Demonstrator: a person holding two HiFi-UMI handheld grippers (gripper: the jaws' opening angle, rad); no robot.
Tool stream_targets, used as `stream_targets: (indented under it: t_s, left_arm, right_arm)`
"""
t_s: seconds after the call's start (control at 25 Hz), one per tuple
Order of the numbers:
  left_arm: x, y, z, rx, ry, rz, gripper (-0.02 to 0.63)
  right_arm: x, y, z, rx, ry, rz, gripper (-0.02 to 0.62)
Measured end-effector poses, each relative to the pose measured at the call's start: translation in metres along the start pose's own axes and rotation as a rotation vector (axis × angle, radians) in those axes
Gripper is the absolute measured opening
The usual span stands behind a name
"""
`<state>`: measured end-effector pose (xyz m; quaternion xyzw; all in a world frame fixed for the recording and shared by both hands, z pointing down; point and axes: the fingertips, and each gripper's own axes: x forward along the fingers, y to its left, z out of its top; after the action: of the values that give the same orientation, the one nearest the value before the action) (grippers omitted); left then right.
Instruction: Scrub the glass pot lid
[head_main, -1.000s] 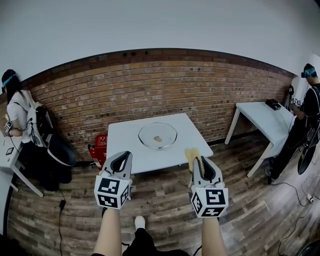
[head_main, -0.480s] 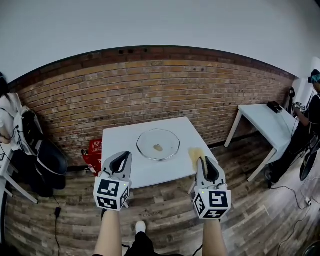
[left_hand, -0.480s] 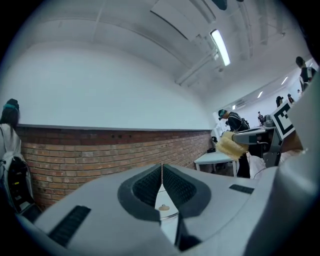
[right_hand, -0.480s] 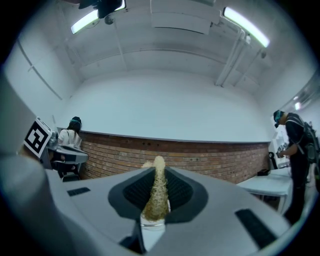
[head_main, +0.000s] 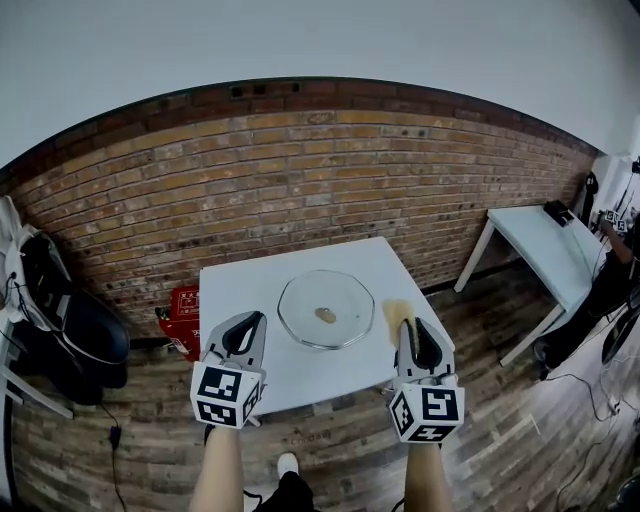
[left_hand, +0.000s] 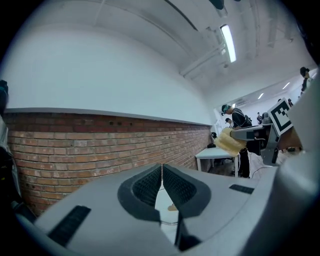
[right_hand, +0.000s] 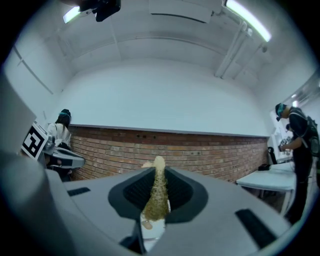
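Observation:
A round glass pot lid (head_main: 325, 309) lies flat on a white square table (head_main: 240, 282), with a small brown knob at its middle. My left gripper (head_main: 251, 321) hovers over the table's near left part, jaws shut with nothing between them (left_hand: 162, 168). My right gripper (head_main: 406, 325) is at the table's near right corner, shut on a yellow sponge (head_main: 396, 313) that sticks out past its tips (right_hand: 156, 192). Both grippers point level toward the brick wall. The lid sits between and just beyond them.
A brick wall (head_main: 300, 170) runs behind the table. A red box (head_main: 182, 305) stands on the floor at the table's left. Bags and a chair (head_main: 60, 320) are at far left. A second white table (head_main: 545, 250) and a person (head_main: 618, 260) are at right. The floor is wood.
The table and lid have come closer and lower in the head view. Both grippers now reach over the table's near edge. Their jaws stay as they were.

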<state>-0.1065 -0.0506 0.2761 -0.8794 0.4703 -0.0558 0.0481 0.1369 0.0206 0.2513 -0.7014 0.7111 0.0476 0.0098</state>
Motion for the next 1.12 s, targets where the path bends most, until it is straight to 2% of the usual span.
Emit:
stream_targets:
  t_s: [0.32,0.56,0.8,1.12]
  left_arm:
    - [0.07,0.073,-0.01,-0.009,0.016,-0.032,0.017]
    - [0.101,0.103,-0.01,-0.029,-0.006,-0.047,0.017]
    - [0.113,0.11,-0.004,-0.042,-0.028,-0.059,0.017]
    - [0.124,0.1,0.001,-0.035,-0.021,-0.064,0.017]
  right_arm:
    - [0.093,0.022,-0.005,-0.002,0.003,-0.036,0.058]
    - [0.127,0.028,-0.005,-0.013,0.003,-0.059,0.058]
    - [0.137,0.027,-0.001,-0.029,0.004,-0.071,0.058]
    - [0.138,0.012,0.002,-0.03,-0.001,-0.068,0.058]
